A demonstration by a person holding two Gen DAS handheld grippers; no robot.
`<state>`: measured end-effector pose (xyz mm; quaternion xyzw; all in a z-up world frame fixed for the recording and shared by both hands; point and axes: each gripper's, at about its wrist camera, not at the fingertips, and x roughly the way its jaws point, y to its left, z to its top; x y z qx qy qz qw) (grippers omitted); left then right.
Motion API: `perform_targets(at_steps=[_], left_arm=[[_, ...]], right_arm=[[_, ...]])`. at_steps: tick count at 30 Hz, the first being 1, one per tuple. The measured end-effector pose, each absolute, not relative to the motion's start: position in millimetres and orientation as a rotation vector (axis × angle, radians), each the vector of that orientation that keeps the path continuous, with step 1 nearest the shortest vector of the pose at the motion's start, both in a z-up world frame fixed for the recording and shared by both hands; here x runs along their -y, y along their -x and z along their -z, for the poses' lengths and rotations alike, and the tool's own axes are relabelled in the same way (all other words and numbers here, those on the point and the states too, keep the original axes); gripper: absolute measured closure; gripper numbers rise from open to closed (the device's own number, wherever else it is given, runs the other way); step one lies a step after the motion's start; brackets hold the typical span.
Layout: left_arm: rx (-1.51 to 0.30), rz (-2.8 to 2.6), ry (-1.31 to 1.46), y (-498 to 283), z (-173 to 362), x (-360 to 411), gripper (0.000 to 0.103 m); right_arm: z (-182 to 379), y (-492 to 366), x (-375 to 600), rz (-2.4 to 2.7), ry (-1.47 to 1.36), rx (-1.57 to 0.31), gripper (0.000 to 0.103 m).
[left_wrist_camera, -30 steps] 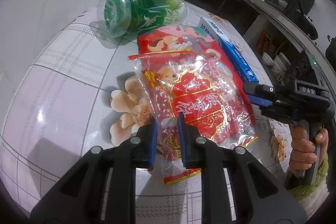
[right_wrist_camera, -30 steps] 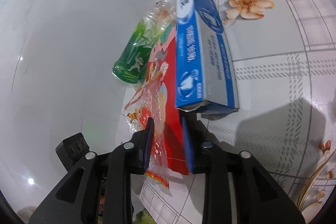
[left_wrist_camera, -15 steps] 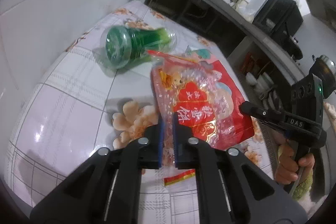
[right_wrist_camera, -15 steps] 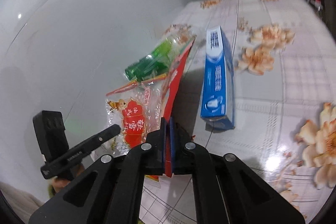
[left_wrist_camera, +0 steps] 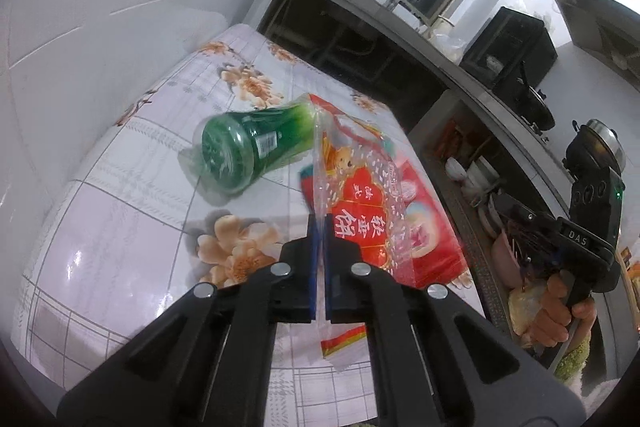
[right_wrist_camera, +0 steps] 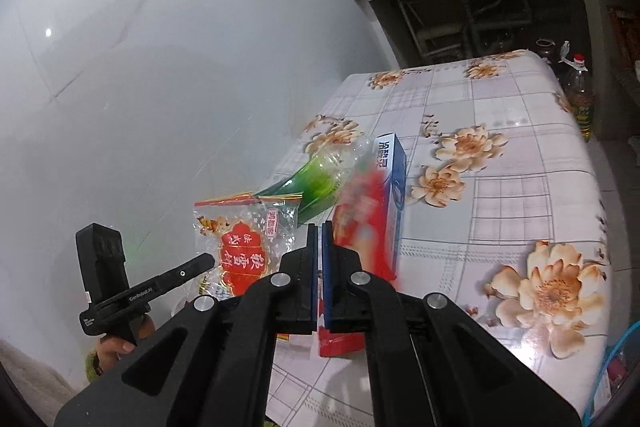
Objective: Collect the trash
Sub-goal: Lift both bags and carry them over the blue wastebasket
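My left gripper (left_wrist_camera: 320,223) is shut on the edge of a clear snack wrapper (left_wrist_camera: 360,187) with a red label, which hangs lifted above the table. The right gripper (right_wrist_camera: 320,227) is shut on a red packet (right_wrist_camera: 360,219), blurred and raised off the table. In the right wrist view the left gripper (right_wrist_camera: 200,263) shows at the left with the clear wrapper (right_wrist_camera: 240,247). A green plastic bottle (left_wrist_camera: 248,155) lies on its side behind both wrappers. A blue toothpaste box (right_wrist_camera: 394,179) lies beside the bottle (right_wrist_camera: 320,179). It is hidden in the left wrist view.
The table (right_wrist_camera: 500,211) wears a floral checked cloth and stands against a white wall (right_wrist_camera: 160,67). A counter (left_wrist_camera: 400,15) with a sink runs behind it. An oil bottle (right_wrist_camera: 580,95) stands on the floor past the table's far right corner. A blue rim (right_wrist_camera: 616,359) shows lower right.
Both grippers have shut, the left on the clear wrapper and the right on the red packet. Both have risen and lifted the wrappers off the table. The bottle and box stayed put.
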<state>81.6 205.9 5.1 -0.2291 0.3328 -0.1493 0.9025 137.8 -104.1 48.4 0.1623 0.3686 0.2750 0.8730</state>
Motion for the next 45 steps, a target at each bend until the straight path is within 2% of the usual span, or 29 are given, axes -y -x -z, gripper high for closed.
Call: perform_targets(at_steps=[5,8,9,10,12,14,16,20,24,26,28,29,31,34,45], left_arm=[[-0.749,0.306,0.448,-91,14,-192,0.102],[-0.788,0.288,0.392,-98,27,-180,0.102],[-0.800,0.284,0.378,-100,30,-177,0.102],[-0.808,0.284,0.371,-102,32,-176,0.102],[-0.826,0.281,0.356,-104,37,-171,0.102],[-0.834,0.275,0.341,-106,40,-168,0.102],[-0.840,0.272,0.332,-108,42,-166,0.102],[-0.853,0.270,0.335,-111,46,-166,0.102],[-0.861,0.271,0.334,-112,49,-164,0.102],[-0.862,0.272,0.337,-112,50,-164,0.102],[-0.859,0.274,0.342,-112,49,-165,0.102],[-0.858,0.273,0.343,-111,49,-165,0.102],[-0.854,0.276,0.353,-111,47,-166,0.102],[-0.841,0.286,0.367,-108,42,-169,0.102],[-0.718,0.320,0.404,-96,-20,-189,0.103]], right_arm=[[-37,-132,113,-0.568,-0.363,-0.817,0.101],[-24,-137,128,-0.543,-0.416,-0.871,0.097],[-20,-139,131,-0.535,-0.425,-0.881,0.086],[-17,-141,134,-0.537,-0.427,-0.893,0.065],[-9,-151,141,-0.514,-0.439,-0.910,0.043],[-1,-165,142,-0.546,-0.448,-0.948,0.039],[8,-177,141,-0.563,-0.459,-0.978,0.030],[34,-211,128,-0.628,-0.467,-1.089,0.030],[55,-233,116,-0.682,-0.471,-1.168,0.030],[55,-233,110,-0.701,-0.449,-1.176,0.034],[53,-231,106,-0.692,-0.424,-1.187,0.054],[53,-229,105,-0.679,-0.414,-1.192,0.060],[51,-224,102,-0.664,-0.393,-1.195,0.081],[43,-213,97,-0.667,-0.367,-1.170,0.095],[-36,-162,82,-0.643,-0.205,-0.881,0.100]])
